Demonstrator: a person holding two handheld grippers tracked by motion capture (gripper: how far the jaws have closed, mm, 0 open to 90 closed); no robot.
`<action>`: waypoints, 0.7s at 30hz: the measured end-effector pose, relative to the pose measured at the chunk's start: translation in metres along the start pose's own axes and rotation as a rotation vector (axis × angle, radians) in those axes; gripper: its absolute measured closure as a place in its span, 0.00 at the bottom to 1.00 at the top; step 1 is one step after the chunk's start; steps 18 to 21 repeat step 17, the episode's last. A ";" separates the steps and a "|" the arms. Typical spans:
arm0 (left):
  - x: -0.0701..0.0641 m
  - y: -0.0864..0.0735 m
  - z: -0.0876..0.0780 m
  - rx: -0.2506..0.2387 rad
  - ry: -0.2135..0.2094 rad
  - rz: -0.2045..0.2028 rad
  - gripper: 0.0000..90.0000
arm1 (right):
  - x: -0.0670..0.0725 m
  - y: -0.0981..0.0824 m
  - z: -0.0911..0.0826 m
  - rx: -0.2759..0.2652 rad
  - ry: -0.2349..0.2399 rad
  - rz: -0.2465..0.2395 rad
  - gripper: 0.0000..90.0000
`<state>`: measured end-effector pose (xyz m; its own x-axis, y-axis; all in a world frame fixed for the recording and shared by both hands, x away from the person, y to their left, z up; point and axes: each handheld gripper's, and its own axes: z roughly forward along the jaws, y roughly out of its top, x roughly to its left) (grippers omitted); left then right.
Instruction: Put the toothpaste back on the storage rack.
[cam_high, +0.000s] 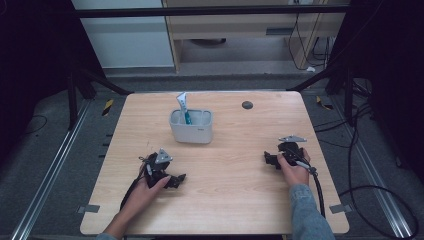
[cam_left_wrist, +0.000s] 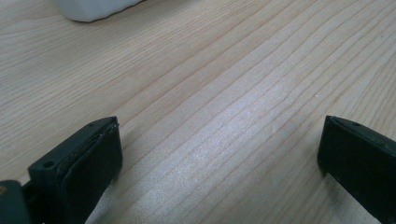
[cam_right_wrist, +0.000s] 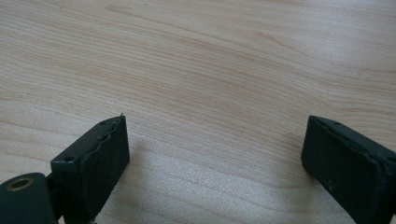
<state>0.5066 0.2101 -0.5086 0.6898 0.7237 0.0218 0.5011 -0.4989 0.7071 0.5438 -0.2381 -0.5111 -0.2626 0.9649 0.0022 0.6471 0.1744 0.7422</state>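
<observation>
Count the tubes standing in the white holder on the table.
1. A white tube with a teal end stands in the left compartment of the white rectangular plastic holder, leaning left. The walls could hide shorter items.

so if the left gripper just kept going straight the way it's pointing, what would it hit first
Probably nothing soon: the left gripper, jaws open, faces bare table. The white holder sits off to the left of that line in its own view, so it would likely pass beside it.

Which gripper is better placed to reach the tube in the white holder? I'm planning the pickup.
Probably the left gripper: it rests nearer the white holder and the tube stands in its left compartment. The right gripper lies farther off. Both are open.
</observation>
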 end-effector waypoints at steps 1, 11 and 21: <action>0.000 0.000 0.000 0.000 0.000 0.000 0.00 | 0.001 0.000 0.000 0.004 0.000 0.000 0.08; 0.000 0.000 0.000 0.000 0.000 0.000 0.00 | 0.006 0.000 0.000 0.011 -0.001 -0.011 0.05; 0.000 0.000 0.000 0.000 0.000 0.000 0.00 | 0.011 0.000 0.001 0.027 -0.032 0.025 0.00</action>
